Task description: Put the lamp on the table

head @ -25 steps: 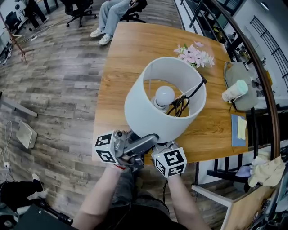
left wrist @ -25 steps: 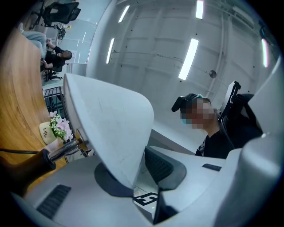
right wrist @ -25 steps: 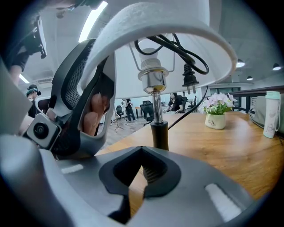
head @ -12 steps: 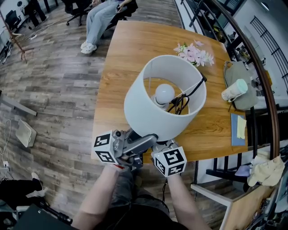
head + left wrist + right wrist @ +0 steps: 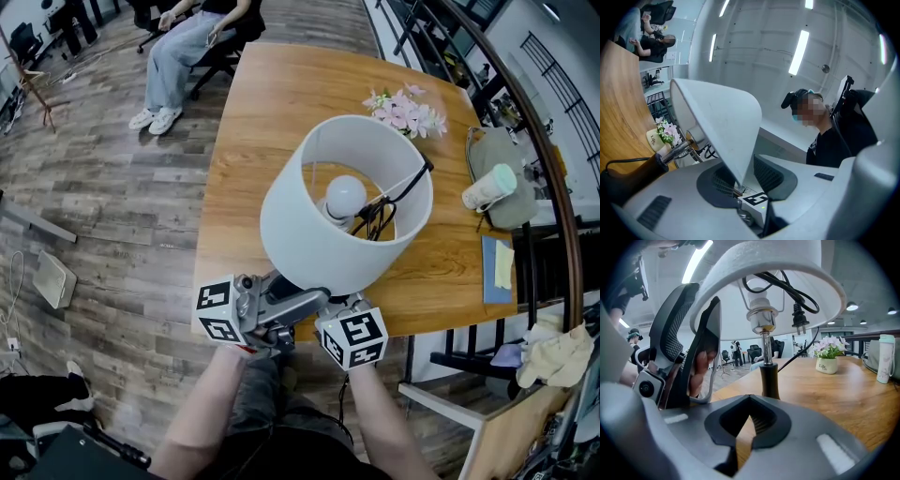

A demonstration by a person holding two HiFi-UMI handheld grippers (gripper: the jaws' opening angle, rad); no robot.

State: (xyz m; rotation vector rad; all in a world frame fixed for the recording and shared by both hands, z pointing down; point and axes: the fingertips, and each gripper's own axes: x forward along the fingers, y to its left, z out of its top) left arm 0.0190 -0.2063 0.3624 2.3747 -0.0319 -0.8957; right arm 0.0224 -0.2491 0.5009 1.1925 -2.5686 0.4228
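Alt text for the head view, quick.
A lamp's white shade, seen from above with bulb and black cord inside, is held over the wooden table's near edge. The left gripper's tongs clamp its rim; the right gripper is shut.

Field note: I read this as an open-plan office. Rolling office chairs [image 5: 755,354] stand in the background, and a seated person [image 5: 183,52] occupies one. Long strip lights [image 5: 799,47] run overhead. Grey plank floor [image 5: 112,178]. Wooden table [image 5: 281,94] sits beside a black railing [image 5: 534,122].
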